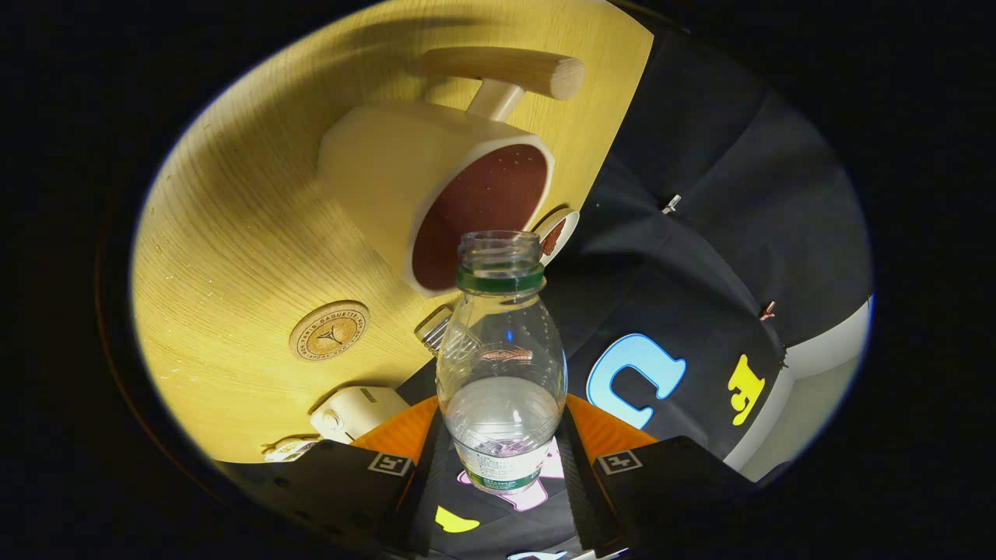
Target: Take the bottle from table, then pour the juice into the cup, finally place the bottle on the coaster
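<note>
Gripper view: tool (502, 467) clamping clear uncapped bottle (500, 365), mouth at cup (436, 194).

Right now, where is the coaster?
In the gripper view the round coaster lies flat on the table, beside the cup, beyond the fingers gripping the bottle.

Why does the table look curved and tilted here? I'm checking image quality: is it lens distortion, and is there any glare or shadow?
Gripper view: fisheye bends the table edge, and the camera is rolled with the gripper, shut on the bottle. Shadows fall on the wood beside the cup; small highlights glint on the clear bottle. Focus looks sharp.
</note>
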